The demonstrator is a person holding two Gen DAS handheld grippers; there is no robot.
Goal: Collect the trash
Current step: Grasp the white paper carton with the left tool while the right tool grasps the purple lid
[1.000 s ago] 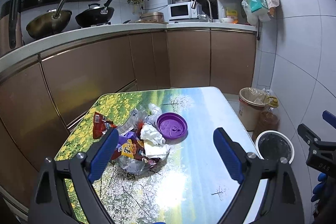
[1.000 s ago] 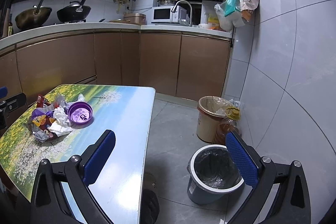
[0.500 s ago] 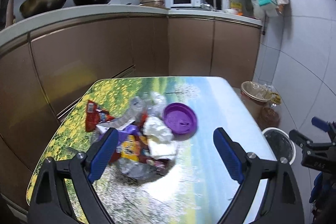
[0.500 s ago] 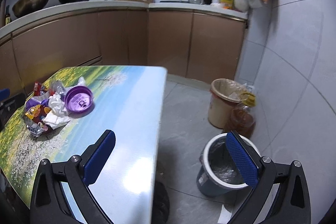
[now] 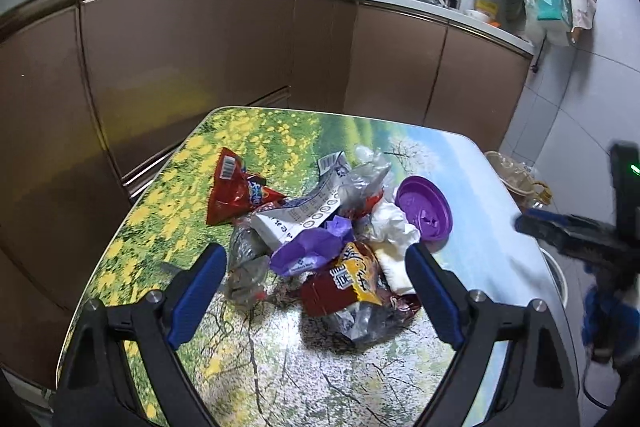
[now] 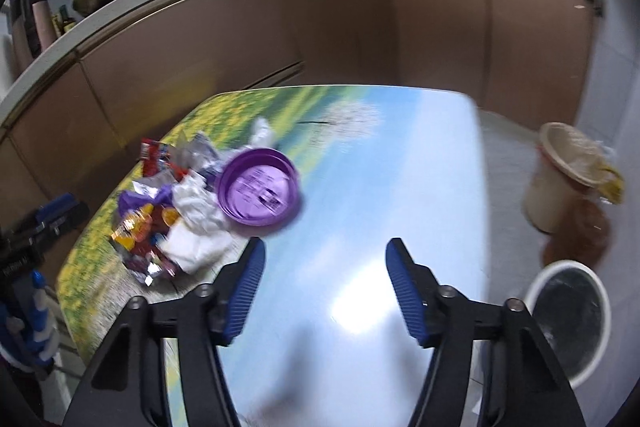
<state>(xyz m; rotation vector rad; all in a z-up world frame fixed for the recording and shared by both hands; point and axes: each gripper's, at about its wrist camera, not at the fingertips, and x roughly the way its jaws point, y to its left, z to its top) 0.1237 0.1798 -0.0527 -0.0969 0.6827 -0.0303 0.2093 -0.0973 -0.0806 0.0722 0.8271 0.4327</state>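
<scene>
Left wrist view: left gripper [image 5: 314,267] released, jaws wide, nothing between pads, poised just above trash pile [image 5: 320,227] on table [image 5: 460,163]. Red wrapper [image 5: 232,195], purple lid [image 5: 424,213], crumpled tissue [image 5: 390,223] all uncollected.

Right wrist view: right gripper [image 6: 324,287] unclenched, jaws have just been closing, nothing between them, only bare table beneath. Pile lies left of it. Lined bin [image 6: 572,315] on floor beside table. Judgement: nothing collected yet; whole pile left.

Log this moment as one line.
phase: approach | left gripper: open over trash pile | right gripper: empty, just been closing | purple lid: on table
</scene>
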